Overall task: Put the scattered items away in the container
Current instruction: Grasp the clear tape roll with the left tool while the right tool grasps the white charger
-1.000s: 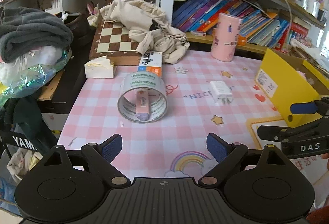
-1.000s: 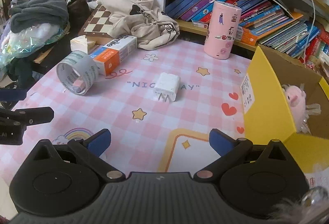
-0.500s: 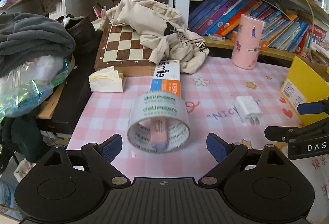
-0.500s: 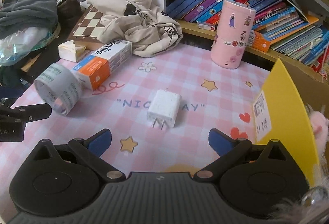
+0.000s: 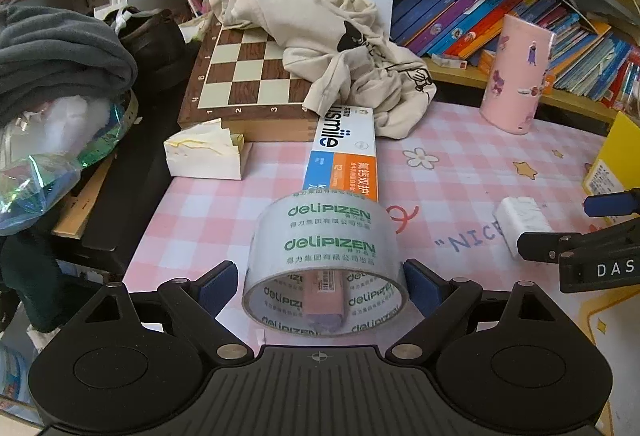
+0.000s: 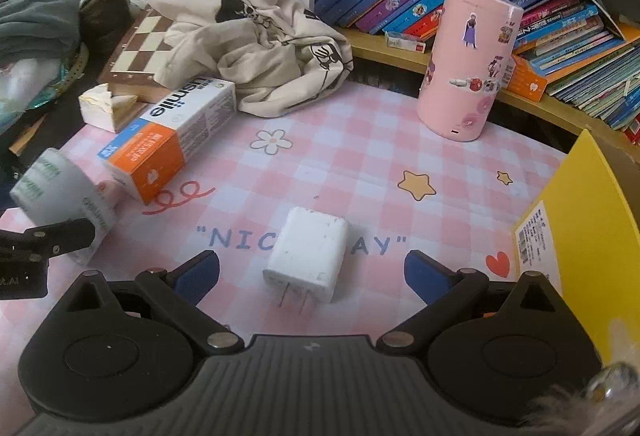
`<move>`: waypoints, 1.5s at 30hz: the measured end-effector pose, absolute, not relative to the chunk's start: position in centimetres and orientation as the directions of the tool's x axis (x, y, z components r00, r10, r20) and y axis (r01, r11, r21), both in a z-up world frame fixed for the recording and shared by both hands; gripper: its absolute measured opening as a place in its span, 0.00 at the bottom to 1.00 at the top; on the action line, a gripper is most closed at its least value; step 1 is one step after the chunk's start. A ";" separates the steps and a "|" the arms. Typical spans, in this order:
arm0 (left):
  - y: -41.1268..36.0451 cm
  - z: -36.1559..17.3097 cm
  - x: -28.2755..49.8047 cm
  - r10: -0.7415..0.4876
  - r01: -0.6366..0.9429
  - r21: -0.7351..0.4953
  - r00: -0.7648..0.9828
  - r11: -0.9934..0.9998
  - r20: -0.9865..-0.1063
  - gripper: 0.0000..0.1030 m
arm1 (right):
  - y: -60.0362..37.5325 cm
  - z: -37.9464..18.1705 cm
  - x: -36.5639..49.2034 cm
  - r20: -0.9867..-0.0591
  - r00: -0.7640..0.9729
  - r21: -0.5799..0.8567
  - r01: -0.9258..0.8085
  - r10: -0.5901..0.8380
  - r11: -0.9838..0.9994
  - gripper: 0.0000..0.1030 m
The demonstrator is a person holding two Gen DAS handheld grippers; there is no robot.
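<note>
Tape roll [image 5: 326, 260]: lies on its side on the pink checked surface [image 5: 460, 172], open end toward the left wrist camera; a pink eraser-like bar [image 5: 326, 296] sits inside the core. Judged light, stiff rim, smooth film outside, so likely to slip or roll if nudged. Best hold: across the outer wall, squarely on both flanks.

Left gripper [image 5: 322, 282]: jaws wide apart, one blue pad on each side of the roll. The right pad looks at or almost at the film; the left shows a small gap. Not clamped as far as visible.

Charger plug [image 6: 308, 254]: white block flat on the surface, prongs toward the right wrist camera. Judged light, rigid, hard smooth shell. Best hold: across the two long side faces, clear of the prongs.

Right gripper [image 6: 310, 276]: jaws wide apart, straddling the plug with clear space on both sides; nothing held or touched.

Toothpaste box [image 6: 172, 140]: just behind the roll, its far end under the cream cloth bag [image 6: 244, 36]. Light card, would crush under hard squeeze.

Yellow box [image 6: 576, 236]: the container, at the right edge of the surface, open top; well apart from the roll, nearer the plug.

Step in hand (judgement): both grippers lined up for closing.
</note>
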State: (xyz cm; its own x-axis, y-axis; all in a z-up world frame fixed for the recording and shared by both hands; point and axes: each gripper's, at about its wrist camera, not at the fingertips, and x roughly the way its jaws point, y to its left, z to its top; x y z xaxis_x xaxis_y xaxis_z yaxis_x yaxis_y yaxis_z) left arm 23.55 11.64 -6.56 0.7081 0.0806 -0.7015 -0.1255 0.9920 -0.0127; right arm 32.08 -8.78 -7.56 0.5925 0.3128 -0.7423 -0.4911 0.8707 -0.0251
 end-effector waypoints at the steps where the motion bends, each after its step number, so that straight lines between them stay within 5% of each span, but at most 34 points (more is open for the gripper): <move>1: 11.7 -6.7 23.7 0.081 -0.127 -0.014 0.706 0.992 -0.704 0.88 | -8.7 -7.7 32.3 -0.745 0.590 -0.024 -0.491 0.312 0.871 0.98; 12: 11.9 -7.9 24.7 0.070 -0.139 -0.037 0.690 0.990 -0.720 0.87 | -8.2 -9.1 33.6 -0.772 0.553 -0.014 -0.506 0.313 0.862 0.77; 22: 12.1 -8.2 24.6 0.044 -0.134 -0.067 0.689 0.989 -0.724 0.82 | -8.4 -9.7 34.1 -0.788 0.515 0.031 -0.514 0.337 0.857 0.47; 45: 11.7 -5.8 20.2 -0.005 -0.093 -0.109 0.737 0.990 -0.675 0.82 | -9.2 -7.6 29.5 -0.764 0.511 0.061 -0.551 0.394 0.833 0.45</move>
